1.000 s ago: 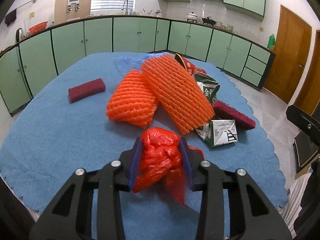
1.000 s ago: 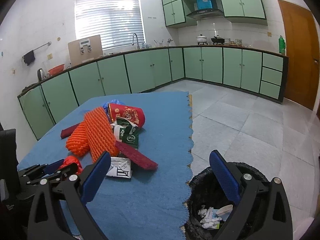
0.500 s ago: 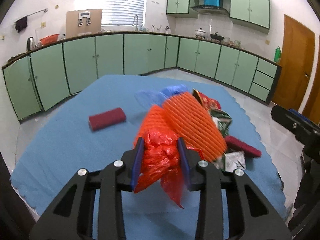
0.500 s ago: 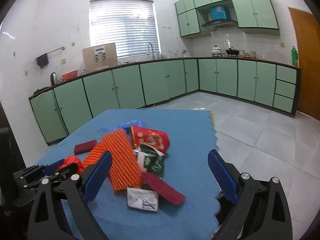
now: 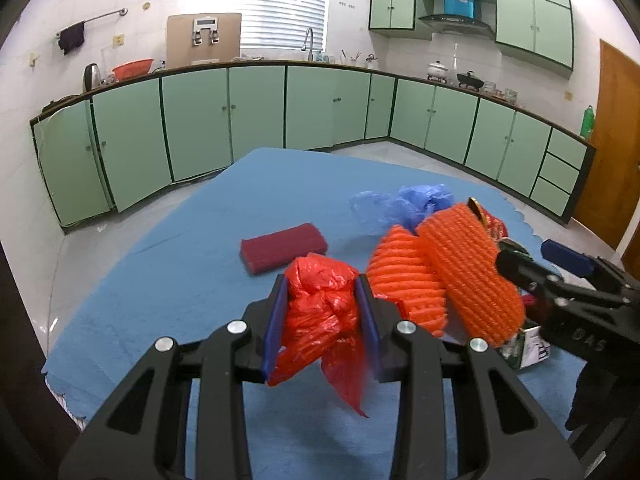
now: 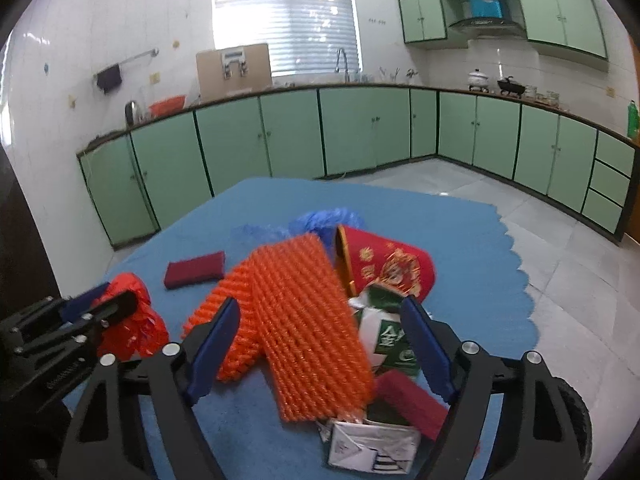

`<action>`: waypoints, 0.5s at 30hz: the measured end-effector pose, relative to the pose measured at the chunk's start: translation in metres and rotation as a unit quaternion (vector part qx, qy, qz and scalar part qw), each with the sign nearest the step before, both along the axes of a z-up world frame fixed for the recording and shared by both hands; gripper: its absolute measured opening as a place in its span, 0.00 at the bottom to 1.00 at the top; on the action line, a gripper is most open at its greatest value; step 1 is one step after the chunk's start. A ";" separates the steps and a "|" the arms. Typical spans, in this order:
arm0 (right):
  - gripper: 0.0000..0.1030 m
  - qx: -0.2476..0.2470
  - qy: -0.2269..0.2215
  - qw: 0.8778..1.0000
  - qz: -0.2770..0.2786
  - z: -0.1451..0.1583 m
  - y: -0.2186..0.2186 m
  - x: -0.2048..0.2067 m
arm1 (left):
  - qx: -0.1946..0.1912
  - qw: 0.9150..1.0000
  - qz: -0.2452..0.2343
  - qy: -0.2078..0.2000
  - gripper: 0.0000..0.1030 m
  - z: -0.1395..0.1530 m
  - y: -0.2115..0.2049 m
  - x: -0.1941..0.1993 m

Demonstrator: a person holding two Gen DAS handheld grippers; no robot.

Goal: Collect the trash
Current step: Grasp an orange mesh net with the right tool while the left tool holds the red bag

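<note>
My left gripper is shut on a crumpled red plastic bag and holds it above the blue table cloth; the bag also shows in the right wrist view. My right gripper is open and empty, its jaws on either side of a long orange foam net in the trash pile. The pile holds a second orange net, a red paper cup, a green carton, a white carton, a blue plastic bag and a dark red pad.
A second dark red pad lies alone on the cloth left of the pile. The black trash bin rim shows at the table's right edge. Green cabinets line the walls beyond a tiled floor.
My left gripper lifted the red bag off the cloth and tilted up. My right gripper swung left from the bin to over the trash pile and stayed open.
</note>
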State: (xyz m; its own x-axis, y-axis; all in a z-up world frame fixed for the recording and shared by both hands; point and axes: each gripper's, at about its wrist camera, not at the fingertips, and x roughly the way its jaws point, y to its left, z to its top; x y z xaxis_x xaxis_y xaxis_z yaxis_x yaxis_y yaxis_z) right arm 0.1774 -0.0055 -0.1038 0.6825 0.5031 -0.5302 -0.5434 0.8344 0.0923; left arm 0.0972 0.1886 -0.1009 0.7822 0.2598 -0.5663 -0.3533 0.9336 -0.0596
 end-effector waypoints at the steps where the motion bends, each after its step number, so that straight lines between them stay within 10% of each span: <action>1: 0.77 -0.005 0.004 1.000 -0.001 -0.003 0.002 0.002 | -0.001 1.000 0.001 0.001 0.32 -0.001 0.002 0.000; 7: 0.68 -0.034 0.030 0.999 0.002 -0.018 0.011 0.013 | -0.010 1.000 0.004 0.006 0.32 -0.007 0.008 0.000; 15: 0.21 -0.039 0.053 0.997 0.034 -0.025 0.017 0.016 | -0.012 1.000 0.000 0.008 0.32 -0.008 0.005 0.004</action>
State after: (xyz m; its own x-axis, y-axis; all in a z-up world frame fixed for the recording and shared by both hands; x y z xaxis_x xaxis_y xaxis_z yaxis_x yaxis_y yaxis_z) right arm 0.1937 0.0114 -0.1287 0.5867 0.5004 -0.6367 -0.5891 0.8032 0.0884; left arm 0.1009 0.1938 -0.1093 0.7728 0.2466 -0.5848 -0.3549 0.9318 -0.0759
